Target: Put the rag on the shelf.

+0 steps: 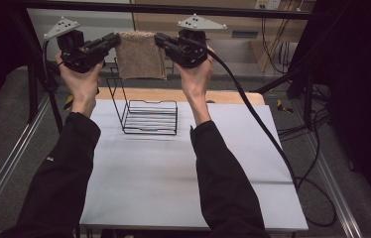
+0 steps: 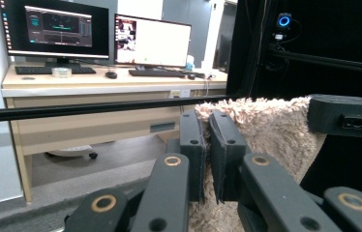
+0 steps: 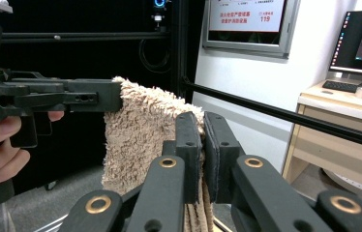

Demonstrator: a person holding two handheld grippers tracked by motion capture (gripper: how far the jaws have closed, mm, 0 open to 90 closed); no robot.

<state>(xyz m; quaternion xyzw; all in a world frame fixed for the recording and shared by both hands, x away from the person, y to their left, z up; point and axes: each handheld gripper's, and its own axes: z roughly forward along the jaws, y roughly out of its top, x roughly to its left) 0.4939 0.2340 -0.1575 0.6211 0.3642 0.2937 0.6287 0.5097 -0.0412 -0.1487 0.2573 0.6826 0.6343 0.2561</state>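
Towel (image 1: 140, 55), tan, shaggy and folded, hangs at 12 o'clock above the black wire rack (image 1: 146, 117), its 2 top corners clenched by the left gripper (image 1: 115, 39) and right gripper (image 1: 159, 40); soft and light, it looks best held by those corners.

Black sleeves (image 1: 69, 168); each black tool (image 1: 115, 39) bears brass-ringed screws, a grey three-cornered plate, a trailing black cable.

Ahead of me the wire rack (image 1: 146, 116) stands at the far end of the tabletop (image 1: 173, 173), straight beneath the towel (image 1: 140, 54) I hold stretched between both grippers. The near tabletop lies bare. A black crossbar (image 1: 173, 10) runs just beyond the towel.
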